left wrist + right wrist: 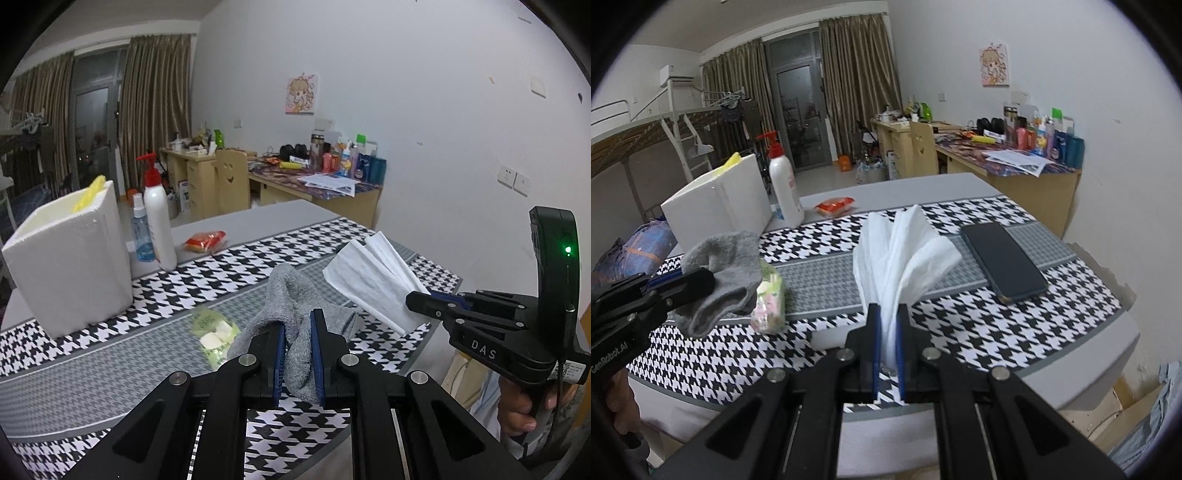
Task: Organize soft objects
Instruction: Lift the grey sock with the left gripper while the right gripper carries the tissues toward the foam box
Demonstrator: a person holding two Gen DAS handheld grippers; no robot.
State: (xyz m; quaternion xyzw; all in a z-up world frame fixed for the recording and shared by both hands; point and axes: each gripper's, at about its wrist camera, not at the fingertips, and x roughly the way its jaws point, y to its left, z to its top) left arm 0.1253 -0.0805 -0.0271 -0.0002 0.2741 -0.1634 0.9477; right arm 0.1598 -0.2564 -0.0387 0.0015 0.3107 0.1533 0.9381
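Note:
My left gripper point(298, 325) is shut on a grey sock point(291, 299) and holds it above the houndstooth table cloth point(110, 369). My right gripper point(889, 314) is shut on a white tissue point(901, 254), which fans out upward above the table. In the left wrist view the right gripper point(417, 301) holds the tissue point(373, 277) at the right. In the right wrist view the left gripper point(698, 280) holds the sock point(720, 273) at the left. A white foam box point(70, 258) stands at the table's far left, also seen in the right wrist view point(720, 206).
A small green-white packet point(214, 336) lies on the cloth below the sock. A black phone point(1001, 258) lies at the right. A white pump bottle point(159, 221), a blue spray bottle point(140, 232) and a red packet point(205, 240) stand beyond the box.

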